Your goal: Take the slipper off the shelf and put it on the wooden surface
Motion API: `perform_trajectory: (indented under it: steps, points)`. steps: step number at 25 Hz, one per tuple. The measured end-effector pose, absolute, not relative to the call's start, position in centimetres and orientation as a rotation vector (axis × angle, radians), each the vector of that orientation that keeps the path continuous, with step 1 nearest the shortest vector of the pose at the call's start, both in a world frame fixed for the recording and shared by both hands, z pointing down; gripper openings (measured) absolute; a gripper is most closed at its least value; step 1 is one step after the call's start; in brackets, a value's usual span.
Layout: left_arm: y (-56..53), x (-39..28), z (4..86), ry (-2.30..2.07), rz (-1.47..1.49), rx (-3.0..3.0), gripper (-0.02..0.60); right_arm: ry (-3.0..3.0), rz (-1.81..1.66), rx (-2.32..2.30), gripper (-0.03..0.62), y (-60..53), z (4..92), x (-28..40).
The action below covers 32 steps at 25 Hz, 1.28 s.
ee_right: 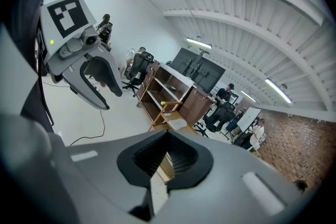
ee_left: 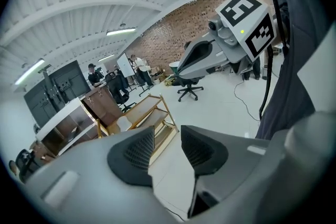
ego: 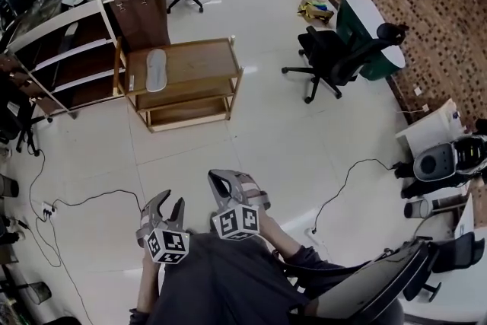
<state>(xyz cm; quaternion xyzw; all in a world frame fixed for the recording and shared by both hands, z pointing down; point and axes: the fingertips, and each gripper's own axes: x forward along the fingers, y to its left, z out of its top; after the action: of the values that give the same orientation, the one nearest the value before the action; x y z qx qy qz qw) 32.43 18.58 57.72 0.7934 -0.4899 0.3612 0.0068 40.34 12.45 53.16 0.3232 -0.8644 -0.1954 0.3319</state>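
Note:
A pale grey slipper [ego: 156,69] lies flat on the top board of a low wooden rack [ego: 204,55], far across the floor from me. It shows small in the left gripper view [ee_left: 123,121] and in the right gripper view [ee_right: 178,124]. Both grippers hang close to my body, well short of the rack. My left gripper [ego: 166,200] [ee_left: 167,139] is open, with a plain gap between its pads and nothing in it. My right gripper [ego: 228,177] [ee_right: 168,136] has its pads meeting at the tips and holds nothing.
A white open shelf unit [ego: 68,49] stands left of the rack, with a brown cabinet [ego: 144,0] behind. A black office chair [ego: 335,57] sits at the right. Cables [ego: 91,202] trail over the white floor at my left, and another chair [ego: 380,278] is close on my right.

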Motion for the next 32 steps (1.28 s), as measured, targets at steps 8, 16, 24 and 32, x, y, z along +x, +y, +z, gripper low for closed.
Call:
perform_trajectory:
  steps: [8,16,24,32]
  points:
    - [22.6,30.3,57.4,-1.549,1.119,2.469,0.17,-2.231,-0.542,0.854,0.003,16.2,53.2,38.8]
    - [25.2,28.7,57.3,-1.581,1.109,2.449,0.17,-2.222,-0.572,0.871,0.002,18.3,52.1,37.8]
    - [26.3,28.1,56.9,-1.596,1.1,2.466,0.17,-2.206,-0.586,0.881,0.002,20.1,51.8,37.3]
    - [27.7,27.4,57.0,-1.59,1.111,2.469,0.17,-2.196,-0.605,0.875,0.002,21.7,51.9,36.6]
